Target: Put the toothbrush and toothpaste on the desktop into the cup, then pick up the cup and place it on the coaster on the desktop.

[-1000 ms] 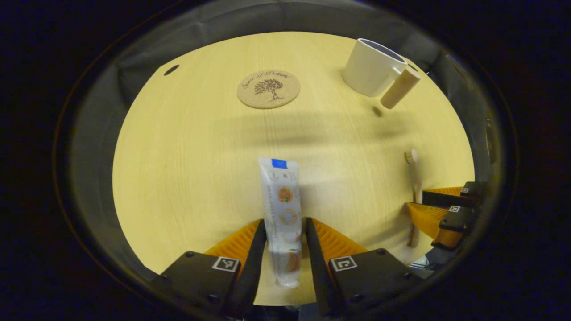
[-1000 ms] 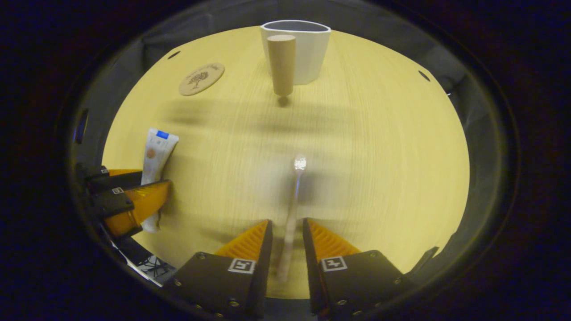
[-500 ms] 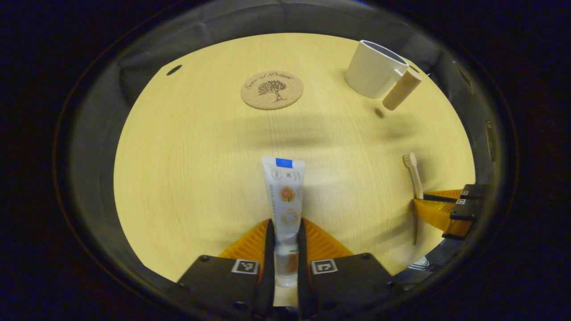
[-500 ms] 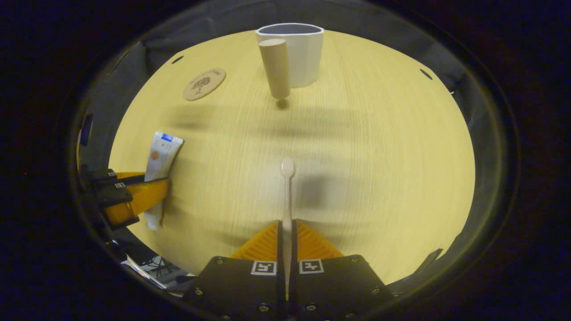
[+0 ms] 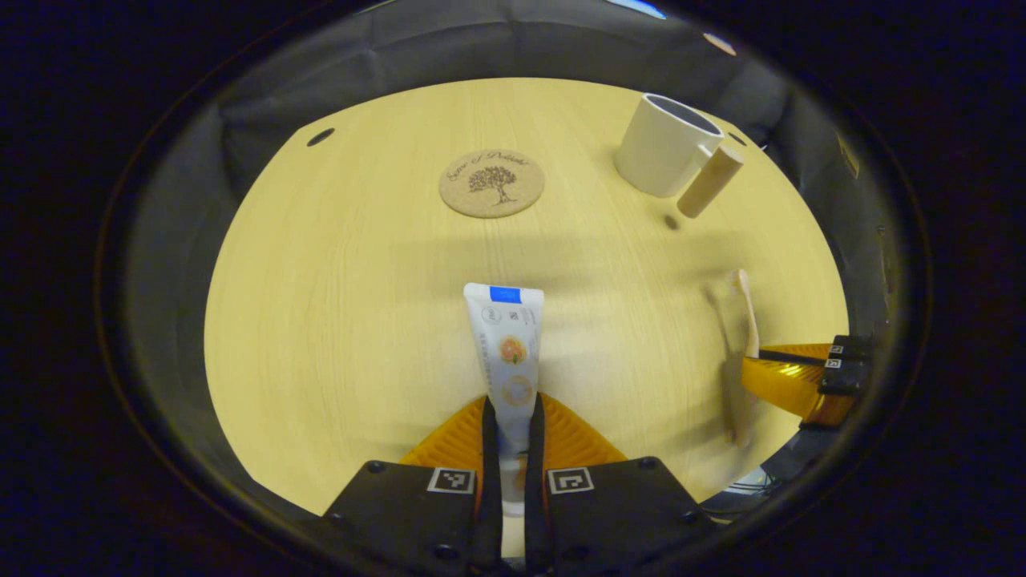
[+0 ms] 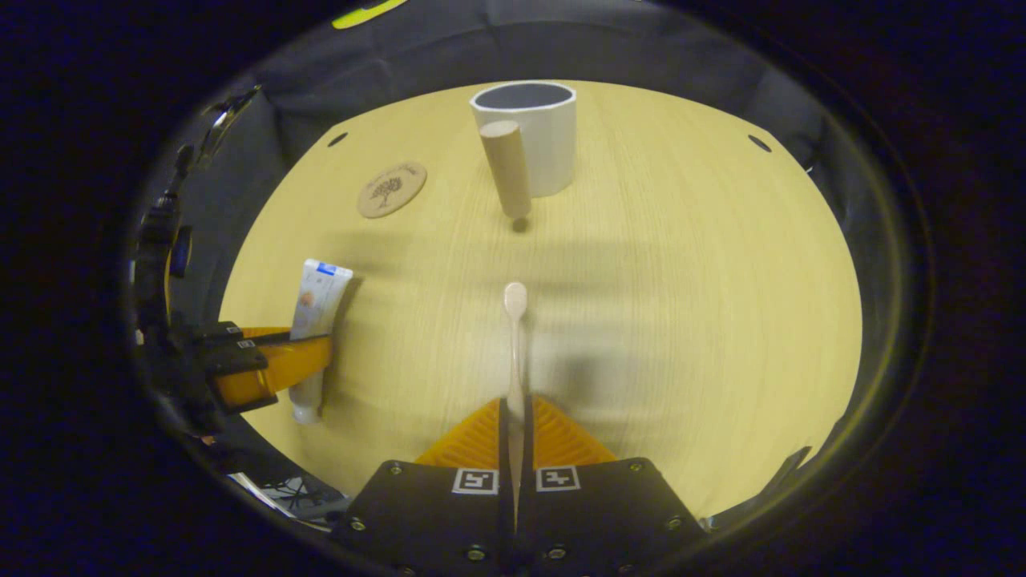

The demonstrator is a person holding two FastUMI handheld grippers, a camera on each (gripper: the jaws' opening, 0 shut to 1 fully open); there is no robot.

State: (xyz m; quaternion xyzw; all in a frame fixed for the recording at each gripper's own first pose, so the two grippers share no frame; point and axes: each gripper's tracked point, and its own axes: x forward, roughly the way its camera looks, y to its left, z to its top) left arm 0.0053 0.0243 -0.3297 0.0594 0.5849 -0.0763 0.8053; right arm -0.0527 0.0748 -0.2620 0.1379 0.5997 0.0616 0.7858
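In the left gripper view my left gripper (image 5: 510, 410) is shut on the lower part of a white toothpaste tube (image 5: 506, 344) that points away from me over the round wooden desktop (image 5: 337, 288). In the right gripper view my right gripper (image 6: 514, 410) is shut on the thin handle of a pale toothbrush (image 6: 514, 336), head pointing toward the white cup (image 6: 531, 132). The cup (image 5: 661, 146) stands upright at the far side, with a wooden cylinder handle (image 6: 506, 168) sticking out toward me. A round cork coaster (image 5: 491, 183) with a tree print lies left of the cup.
The other gripper (image 5: 793, 377) with the toothbrush (image 5: 745, 308) shows at the right of the left gripper view; the left gripper (image 6: 264, 365) with the tube (image 6: 317, 308) shows at the left of the right gripper view. Dark cloth surrounds the desktop.
Both grippers went from open to shut, the left on the toothpaste and the right on the toothbrush. Both have since lifted a little, with the objects held off the desktop.
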